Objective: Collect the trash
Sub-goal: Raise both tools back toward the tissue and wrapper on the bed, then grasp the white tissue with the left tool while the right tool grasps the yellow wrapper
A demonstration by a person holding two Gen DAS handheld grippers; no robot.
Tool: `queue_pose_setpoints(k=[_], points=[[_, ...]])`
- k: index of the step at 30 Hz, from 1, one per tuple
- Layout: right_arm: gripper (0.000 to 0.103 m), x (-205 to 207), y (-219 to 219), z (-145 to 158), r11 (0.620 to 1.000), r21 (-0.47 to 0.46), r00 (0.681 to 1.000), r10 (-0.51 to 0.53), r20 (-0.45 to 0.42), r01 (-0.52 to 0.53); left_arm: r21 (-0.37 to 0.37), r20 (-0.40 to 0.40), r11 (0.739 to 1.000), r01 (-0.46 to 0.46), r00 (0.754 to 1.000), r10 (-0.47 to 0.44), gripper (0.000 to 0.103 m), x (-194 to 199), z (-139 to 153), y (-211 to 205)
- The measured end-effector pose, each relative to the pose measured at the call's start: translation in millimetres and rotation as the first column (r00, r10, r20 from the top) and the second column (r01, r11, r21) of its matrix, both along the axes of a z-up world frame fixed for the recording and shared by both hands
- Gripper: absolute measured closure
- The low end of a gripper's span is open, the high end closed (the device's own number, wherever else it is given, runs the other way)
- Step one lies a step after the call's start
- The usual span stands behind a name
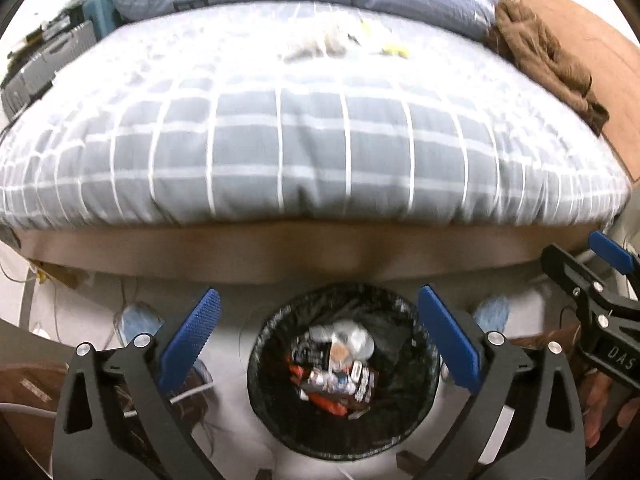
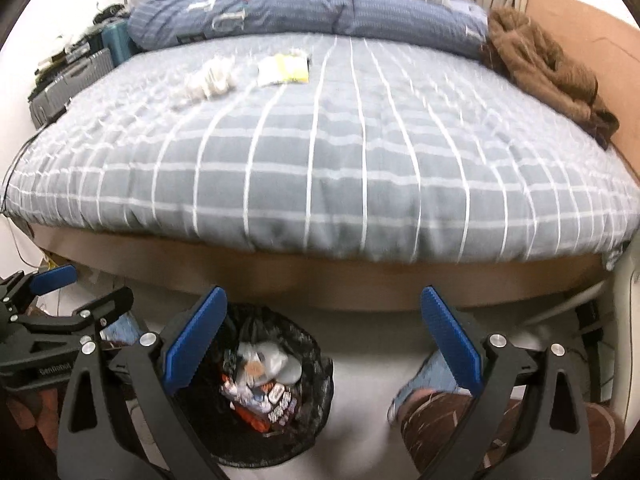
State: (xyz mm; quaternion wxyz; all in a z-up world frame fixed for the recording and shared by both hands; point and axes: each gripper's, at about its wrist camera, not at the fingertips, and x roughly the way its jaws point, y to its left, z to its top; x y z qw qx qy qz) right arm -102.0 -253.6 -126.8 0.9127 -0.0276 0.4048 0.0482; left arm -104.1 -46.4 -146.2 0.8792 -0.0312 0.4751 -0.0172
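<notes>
A black mesh trash bin (image 1: 340, 436) with a black liner stands on the floor by the bed, holding several wrappers; it also shows in the right wrist view (image 2: 316, 404). My left gripper (image 1: 318, 340) hangs open and empty above the bin. My right gripper (image 2: 322, 340) is open and empty, to the right of the bin; it shows at the left view's right edge (image 1: 592, 280). On the bed lie a crumpled white wrapper (image 2: 208, 80) and a white-and-yellow packet (image 2: 284, 68), blurred in the left wrist view (image 1: 320, 42).
The grey checked bed (image 2: 340, 152) fills the view, with a blue duvet (image 2: 304, 12) at the back and a brown blanket (image 2: 544, 68) at the right. Grey cases (image 2: 68, 76) stand left of the bed. The person's legs and feet (image 2: 432, 404) are beside the bin.
</notes>
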Motion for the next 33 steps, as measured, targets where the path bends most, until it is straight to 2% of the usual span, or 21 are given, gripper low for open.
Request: queue_pose_setpoints(k=[3,10,17,25,31,33], points=[[0.009,8,-1,11,1.000,0.005,0.999,0.000,0.034,-0.001,-0.007,0.044,1.000,-0.009,0.999,0.010,0.006,7,15,2],[0.009,39,-1,25,1.000,-0.003,0.997,0.005,0.077,-0.005,-0.012,0.093,1.000,-0.020,0.995,0.021,0.006,39,35,6],[0.009,84,-10,38,1.000,0.017,0.995,-0.014,0.097,0.012,-0.001,0.151,0.999,-0.040,0.988,0.039,0.006,100,55,3],[0.009,142,-10,40,1.000,0.029,0.996,-0.002,0.087,-0.001,-0.004,0.166,0.999,-0.047,0.985,0.047,0.006,174,54,0],[0.009,187,-2,36,1.000,0.020,0.996,0.016,0.084,-0.018,0.014,0.172,0.999,-0.029,0.985,0.026,0.014,220,50,-8],[0.009,202,2,34,1.000,0.019,0.997,0.022,0.080,-0.024,0.026,0.157,0.999,-0.020,0.987,0.015,0.022,235,44,-10]])
